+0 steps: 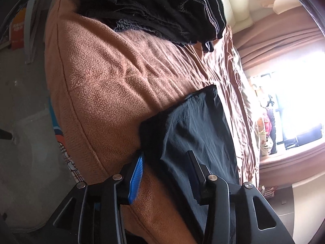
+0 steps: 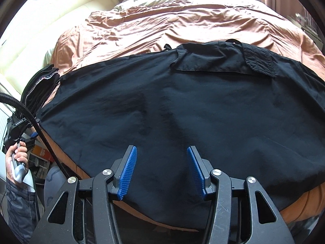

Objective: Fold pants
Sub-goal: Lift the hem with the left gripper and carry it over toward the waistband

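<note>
Mid-fold, judging by layout: black pants [image 2: 182, 105] lie flat across the brown blanket [image 2: 162, 26], folded stack [image 2: 40, 85] at 9 o'clock; left gripper [image 1: 164, 174] and right gripper [image 2: 161, 170] both spread, pinching nothing; next, clamp near hem, fold over.

surface: bed [image 2: 182, 26], brown cover | on it: black pants [image 2: 182, 101] spread flat; dark folded stack [image 1: 162, 8]

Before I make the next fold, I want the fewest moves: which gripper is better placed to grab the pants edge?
Left, probably. The left gripper already straddles the pants at their end near the bed edge, jaws open. The right gripper hovers open over mid-fabric, gripping nothing.
</note>
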`<state>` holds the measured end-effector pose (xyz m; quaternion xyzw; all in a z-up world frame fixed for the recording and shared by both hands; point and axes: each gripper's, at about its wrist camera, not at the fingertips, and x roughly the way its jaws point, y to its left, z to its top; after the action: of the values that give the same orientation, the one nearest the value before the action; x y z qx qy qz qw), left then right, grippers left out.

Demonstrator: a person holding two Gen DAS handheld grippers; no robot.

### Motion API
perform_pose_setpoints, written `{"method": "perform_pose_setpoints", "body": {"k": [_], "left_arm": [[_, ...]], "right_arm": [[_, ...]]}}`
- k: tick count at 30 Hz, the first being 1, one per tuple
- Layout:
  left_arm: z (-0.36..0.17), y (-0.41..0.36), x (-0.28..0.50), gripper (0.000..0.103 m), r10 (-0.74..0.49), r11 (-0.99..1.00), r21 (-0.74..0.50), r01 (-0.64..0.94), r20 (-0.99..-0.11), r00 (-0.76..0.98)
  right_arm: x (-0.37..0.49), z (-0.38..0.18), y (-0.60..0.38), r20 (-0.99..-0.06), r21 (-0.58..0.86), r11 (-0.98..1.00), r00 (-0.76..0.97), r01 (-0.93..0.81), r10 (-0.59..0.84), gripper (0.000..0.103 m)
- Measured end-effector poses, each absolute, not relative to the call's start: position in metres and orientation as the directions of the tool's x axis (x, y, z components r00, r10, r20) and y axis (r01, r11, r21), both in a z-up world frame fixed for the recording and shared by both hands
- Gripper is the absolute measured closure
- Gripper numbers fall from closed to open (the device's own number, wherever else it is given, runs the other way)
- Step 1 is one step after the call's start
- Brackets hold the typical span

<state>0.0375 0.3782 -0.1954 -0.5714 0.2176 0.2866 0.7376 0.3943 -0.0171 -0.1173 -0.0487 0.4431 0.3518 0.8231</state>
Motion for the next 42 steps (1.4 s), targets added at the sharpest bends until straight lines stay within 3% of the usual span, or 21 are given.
{"method": "perform_pose_setpoints", "body": {"k": [5, 7, 15, 17, 19, 21, 27, 42], "left_arm": [[-0.193, 0.383, 0.046, 0.063, 0.190, 0.198, -0.723, -0.662, -0.634, 0.749], [-0.191, 0.381, 0.044, 0.084, 0.197, 0.210, -0.736, -0.644, -0.613, 0.765], [-0.204, 0.375, 0.052, 0.084, 0.163, 0.203, -0.742, -0.639, -0.618, 0.769], [-0.201, 0.376, 0.052, 0.086, 0.172, 0.206, -0.738, -0.642, -0.619, 0.766], [-0.195, 0.377, 0.052, 0.100, 0.182, 0.220, -0.739, -0.637, -0.610, 0.771], [-0.185, 0.377, 0.052, 0.100, 0.196, 0.239, -0.742, -0.626, -0.594, 0.780], [-0.154, 0.378, 0.059, 0.100, 0.216, 0.284, -0.754, -0.593, -0.552, 0.805], [-0.120, 0.373, 0.074, 0.100, 0.241, 0.286, -0.766, -0.575, -0.523, 0.818]], "right_arm": [[0.395, -0.125, -0.019, -0.757, 0.304, 0.761, 0.340, -0.572, 0.558, 0.053], [0.392, -0.125, -0.018, -0.750, 0.307, 0.778, 0.363, -0.548, 0.552, 0.053], [0.380, -0.117, 0.001, -0.731, 0.266, 0.787, 0.416, -0.556, 0.541, 0.054], [0.379, -0.118, 0.007, -0.735, 0.265, 0.787, 0.411, -0.558, 0.540, 0.062], [0.377, -0.120, 0.013, -0.736, 0.265, 0.779, 0.403, -0.568, 0.544, 0.070], [0.374, -0.126, 0.020, -0.744, 0.261, 0.771, 0.388, -0.581, 0.544, 0.080], [0.363, -0.149, 0.020, -0.777, 0.323, 0.744, 0.286, -0.585, 0.561, 0.098], [0.373, -0.136, 0.029, -0.774, 0.267, 0.743, 0.323, -0.614, 0.545, 0.099]]}}
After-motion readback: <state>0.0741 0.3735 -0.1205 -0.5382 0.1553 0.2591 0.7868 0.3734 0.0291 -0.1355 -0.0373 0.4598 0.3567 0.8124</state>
